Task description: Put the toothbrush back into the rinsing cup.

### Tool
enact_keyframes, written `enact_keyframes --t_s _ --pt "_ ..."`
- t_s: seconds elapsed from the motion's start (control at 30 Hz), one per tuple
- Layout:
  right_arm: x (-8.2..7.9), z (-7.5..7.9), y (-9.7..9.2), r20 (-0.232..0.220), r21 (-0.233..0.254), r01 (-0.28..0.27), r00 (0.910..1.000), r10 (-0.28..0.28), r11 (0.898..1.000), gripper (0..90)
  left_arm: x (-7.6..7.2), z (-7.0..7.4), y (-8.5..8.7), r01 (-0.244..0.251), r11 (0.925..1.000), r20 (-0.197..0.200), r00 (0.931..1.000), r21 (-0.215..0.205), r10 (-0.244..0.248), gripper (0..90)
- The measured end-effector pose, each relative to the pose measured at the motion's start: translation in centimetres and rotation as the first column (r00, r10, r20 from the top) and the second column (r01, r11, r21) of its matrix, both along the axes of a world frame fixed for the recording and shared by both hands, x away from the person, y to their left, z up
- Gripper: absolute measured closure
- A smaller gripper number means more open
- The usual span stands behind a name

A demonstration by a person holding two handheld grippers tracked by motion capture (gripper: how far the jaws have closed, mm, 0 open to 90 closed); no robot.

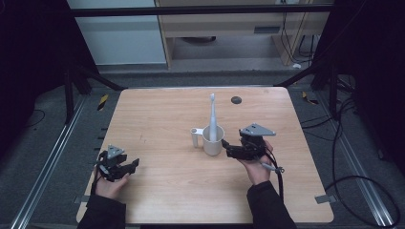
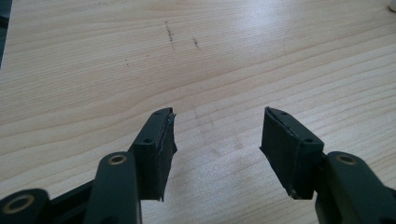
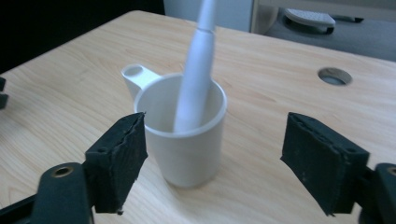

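White cup (image 1: 213, 141) mid-table, electric toothbrush (image 1: 212, 119) standing in it. Right gripper (image 1: 228, 148) beside cup, jaws apart; left gripper (image 1: 125, 168) jaws apart, empty. Cup likely light, rigid, slick: grip low across body.

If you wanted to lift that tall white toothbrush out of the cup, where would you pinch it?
Probably on the thick handle of the toothbrush just above the rim of the cup, coming in level from the side of the right hand-held gripper. The handle stands nearly upright and clear of the rim there; lower down the cup wall blocks the open jaws.
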State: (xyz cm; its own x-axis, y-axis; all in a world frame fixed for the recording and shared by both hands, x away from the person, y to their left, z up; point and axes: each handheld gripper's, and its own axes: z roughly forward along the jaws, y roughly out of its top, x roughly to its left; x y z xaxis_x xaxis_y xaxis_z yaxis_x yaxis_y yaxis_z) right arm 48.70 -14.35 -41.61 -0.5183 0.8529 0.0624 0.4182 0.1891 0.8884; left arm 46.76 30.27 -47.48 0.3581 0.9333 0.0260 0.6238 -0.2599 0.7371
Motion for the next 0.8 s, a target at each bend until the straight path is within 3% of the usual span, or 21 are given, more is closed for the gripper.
enact_keyframes --t_s 0.47,0.8 --pt "-3.3 -3.3 -6.7 -0.073 -0.071 0.078 0.9939 -0.083 0.994 16.3 0.0 -0.1 -0.1 0.009 1.0 0.003 1.0 0.003 -0.009 40.7" --pt "-4.5 -5.3 -9.7 -0.131 -0.112 0.107 0.9838 -0.122 0.988 12.5 0.0 -0.3 -0.2 0.031 0.9995 0.002 0.9995 0.011 -0.031 37.0"
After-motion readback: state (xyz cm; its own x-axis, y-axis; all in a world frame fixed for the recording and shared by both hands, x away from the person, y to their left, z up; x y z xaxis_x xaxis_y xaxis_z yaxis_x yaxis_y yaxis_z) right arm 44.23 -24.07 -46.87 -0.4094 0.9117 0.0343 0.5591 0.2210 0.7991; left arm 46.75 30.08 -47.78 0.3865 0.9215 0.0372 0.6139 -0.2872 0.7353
